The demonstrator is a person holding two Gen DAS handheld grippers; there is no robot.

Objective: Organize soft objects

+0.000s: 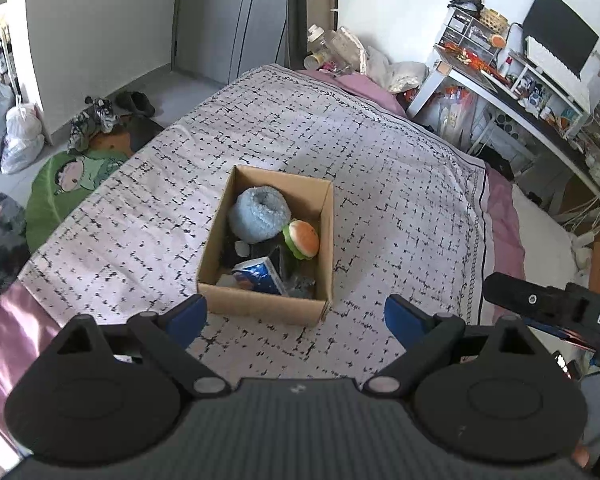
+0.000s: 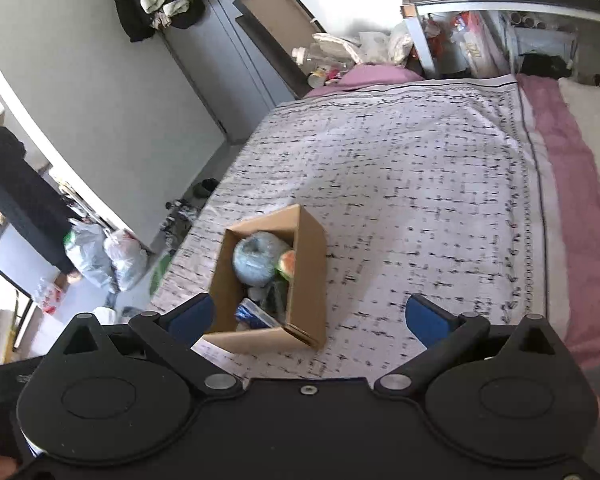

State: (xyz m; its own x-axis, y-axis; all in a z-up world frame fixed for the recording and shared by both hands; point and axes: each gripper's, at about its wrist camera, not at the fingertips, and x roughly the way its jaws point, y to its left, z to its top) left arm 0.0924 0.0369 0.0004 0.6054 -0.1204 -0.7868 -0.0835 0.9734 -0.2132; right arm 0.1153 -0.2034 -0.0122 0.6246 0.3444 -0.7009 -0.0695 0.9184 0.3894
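- Step in hand: we judge the gathering close to done, or at a pause between items; no loose soft thing shows on the white black-flecked bedspread [image 1: 380,168] in either view.
- Left gripper [image 1: 296,314]: blue-padded jaws spread wide apart, nothing between them; we hold it above the bed.
- Right gripper [image 2: 310,314]: jaws likewise wide apart and empty; the right view is blurred.
- Open brown cardboard box [image 1: 266,300]: just ahead of the left gripper's tips, its near wall between the 2 pads; in the right view it sits ahead and toward the left finger.
- Contents, 1: fluffy pale-blue ring-shaped plush [image 1: 259,214], at the far end of the box, pile thick, likely very yielding.
- Contents, 2: small soft burger toy with orange bun and green rim [image 1: 302,239], leaning against the right wall, touching the plush.
- Contents, 3: blue-and-white soft packet [image 1: 258,276], at the near end; dark items beside it we cannot identify.
- Next move: we would search beyond the bedspread for any remaining soft item, or else close out.
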